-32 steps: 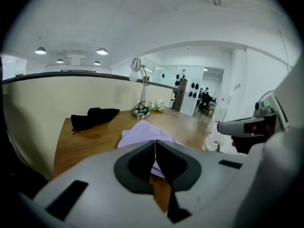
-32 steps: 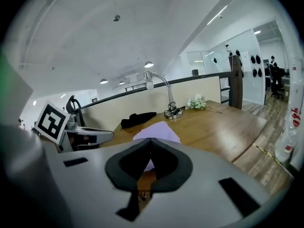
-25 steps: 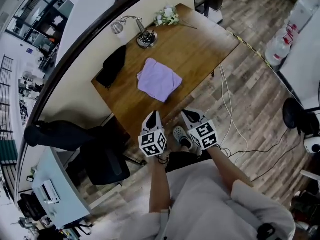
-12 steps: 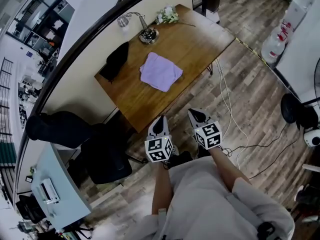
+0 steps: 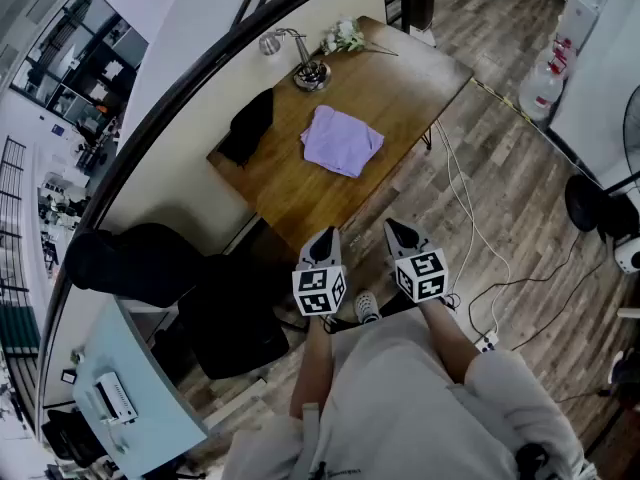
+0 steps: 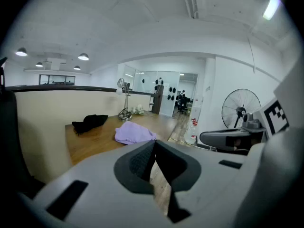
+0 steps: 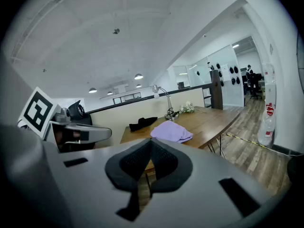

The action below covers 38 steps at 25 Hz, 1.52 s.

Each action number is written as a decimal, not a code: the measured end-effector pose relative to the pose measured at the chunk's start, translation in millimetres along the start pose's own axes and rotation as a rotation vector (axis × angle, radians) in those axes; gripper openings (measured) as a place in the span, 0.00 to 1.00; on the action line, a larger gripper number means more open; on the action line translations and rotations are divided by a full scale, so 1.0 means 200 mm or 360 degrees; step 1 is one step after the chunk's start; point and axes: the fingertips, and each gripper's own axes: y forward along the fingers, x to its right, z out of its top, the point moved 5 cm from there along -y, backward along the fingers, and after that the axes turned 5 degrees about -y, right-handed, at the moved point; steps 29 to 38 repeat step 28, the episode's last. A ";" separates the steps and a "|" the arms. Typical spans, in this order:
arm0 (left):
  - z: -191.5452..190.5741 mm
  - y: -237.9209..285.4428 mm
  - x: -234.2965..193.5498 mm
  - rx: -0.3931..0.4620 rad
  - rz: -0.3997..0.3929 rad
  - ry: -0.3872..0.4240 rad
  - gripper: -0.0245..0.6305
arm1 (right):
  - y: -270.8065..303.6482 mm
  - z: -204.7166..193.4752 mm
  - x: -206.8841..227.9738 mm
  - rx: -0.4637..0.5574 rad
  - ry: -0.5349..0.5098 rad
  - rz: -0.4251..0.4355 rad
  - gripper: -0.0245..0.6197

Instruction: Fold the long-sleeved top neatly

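The lilac long-sleeved top [image 5: 342, 140] lies folded into a small square on the wooden table [image 5: 290, 203], also seen in the left gripper view [image 6: 134, 133] and the right gripper view [image 7: 171, 131]. Both grippers are held over the floor, short of the table's near edge and well away from the top. My left gripper [image 5: 326, 239] is shut and holds nothing. My right gripper [image 5: 398, 231] is shut and empty as well. In each gripper view the jaws meet [image 6: 154, 146] [image 7: 151, 144].
On the table's far side lie a black cloth [image 5: 249, 127], a desk lamp [image 5: 298, 58] and white flowers [image 5: 343, 37]. A black office chair [image 5: 225, 308] stands at the table's near left corner. Cables [image 5: 470, 238] trail across the wood floor at right.
Both grippers have drawn back from the table's near edge together, still shut. The view has shifted, so the table sits farther from them.
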 end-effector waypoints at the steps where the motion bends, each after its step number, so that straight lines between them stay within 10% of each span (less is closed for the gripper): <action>1: 0.00 -0.01 -0.02 0.0003 -0.0022 0.0013 0.07 | 0.01 -0.01 -0.03 0.0001 -0.0005 -0.0009 0.04; 38: -0.05 -0.11 -0.18 0.0062 -0.0116 0.0013 0.07 | 0.00 -0.12 -0.22 -0.0047 -0.0077 -0.0117 0.04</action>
